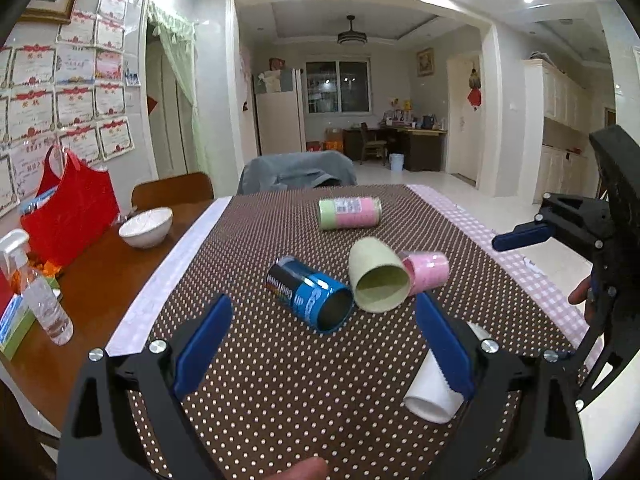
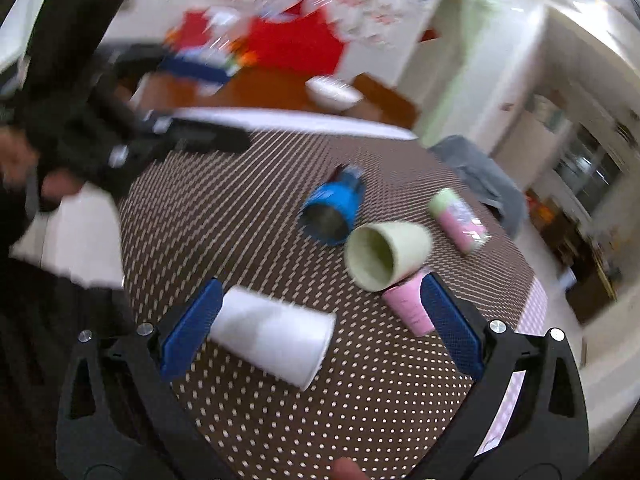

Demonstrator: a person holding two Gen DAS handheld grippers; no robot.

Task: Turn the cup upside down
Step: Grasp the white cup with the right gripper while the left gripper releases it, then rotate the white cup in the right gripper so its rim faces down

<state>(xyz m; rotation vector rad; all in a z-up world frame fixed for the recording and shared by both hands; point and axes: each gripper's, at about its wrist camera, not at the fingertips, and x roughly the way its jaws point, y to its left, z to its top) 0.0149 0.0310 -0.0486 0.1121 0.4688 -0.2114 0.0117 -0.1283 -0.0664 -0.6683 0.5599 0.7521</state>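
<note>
My left wrist camera sits low over the near edge of the worktop, facing 12 o'clock toward the far room, with the right gripper at 3 o'clock. My right wrist camera, blurred, looks from the other side toward 10 o'clock, close above the white cup. Both share the green cup and blue can.

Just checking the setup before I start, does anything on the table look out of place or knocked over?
Yes. Every cup lies on its side on the dotted mat: the blue cup, green cup, small pink cup, white cup and the pink-and-green one farther back. None stands upright or inverted. Nothing looks spilled.
</note>
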